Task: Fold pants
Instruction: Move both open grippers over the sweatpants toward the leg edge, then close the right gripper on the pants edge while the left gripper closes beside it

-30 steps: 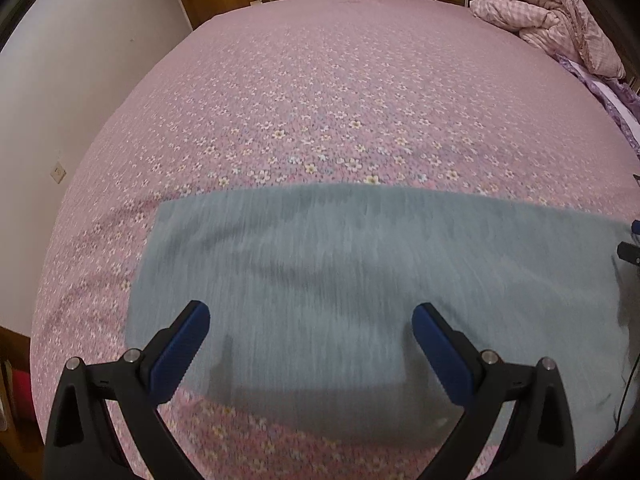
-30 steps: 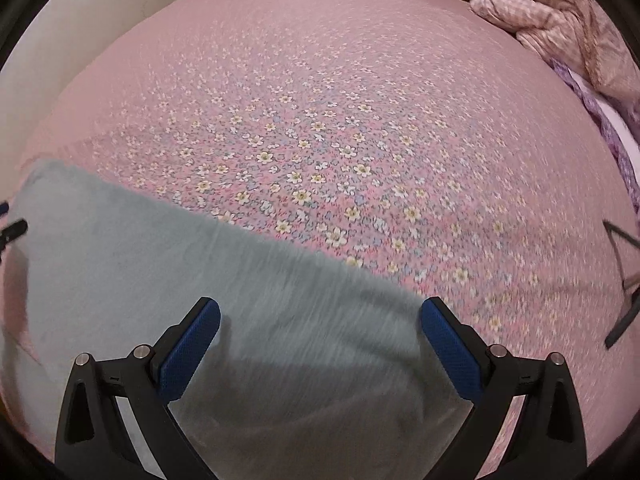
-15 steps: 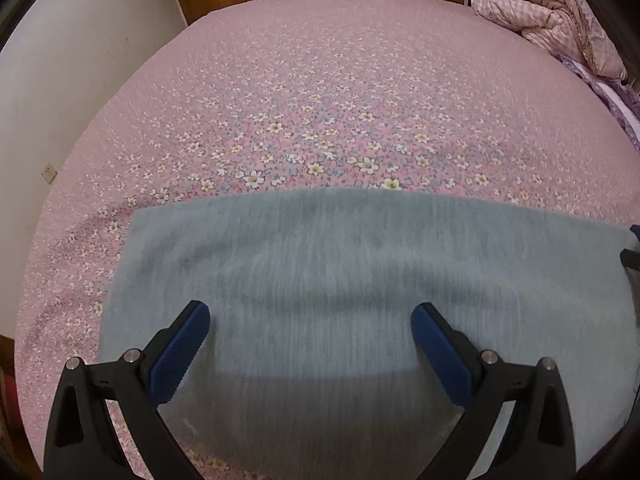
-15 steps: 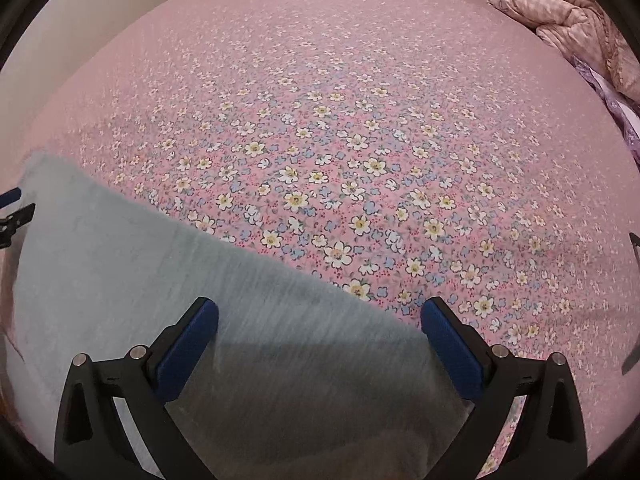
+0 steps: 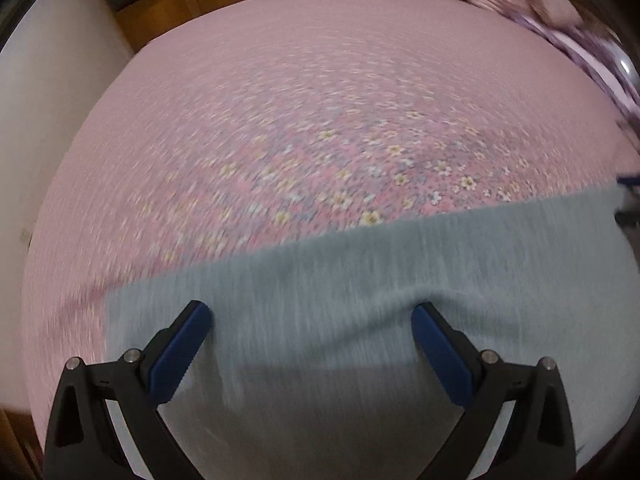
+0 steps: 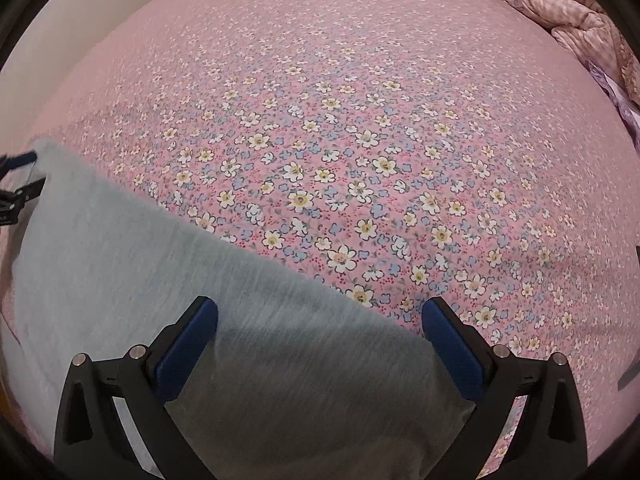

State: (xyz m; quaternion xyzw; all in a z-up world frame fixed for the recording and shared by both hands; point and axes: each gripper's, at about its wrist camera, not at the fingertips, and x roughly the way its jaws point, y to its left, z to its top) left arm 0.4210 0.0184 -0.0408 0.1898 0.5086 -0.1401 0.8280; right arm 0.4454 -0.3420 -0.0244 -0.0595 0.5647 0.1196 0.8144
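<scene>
Grey pants lie as one flat band beneath both spread grippers, left gripper and right gripper; probably partly folded, further folds left.

pants: far edge now slanted in left view | left tongs: swung, blurred

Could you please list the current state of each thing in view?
Grey knit pants: spread flat on the bed, not gripped.
Left gripper: open, over the pants.
Right gripper: open, over the pants' edge.
Pink floral bedsheet: smooth, partly covered by the pants.
Pink quilted blanket: bunched at the bed's far corner.
</scene>
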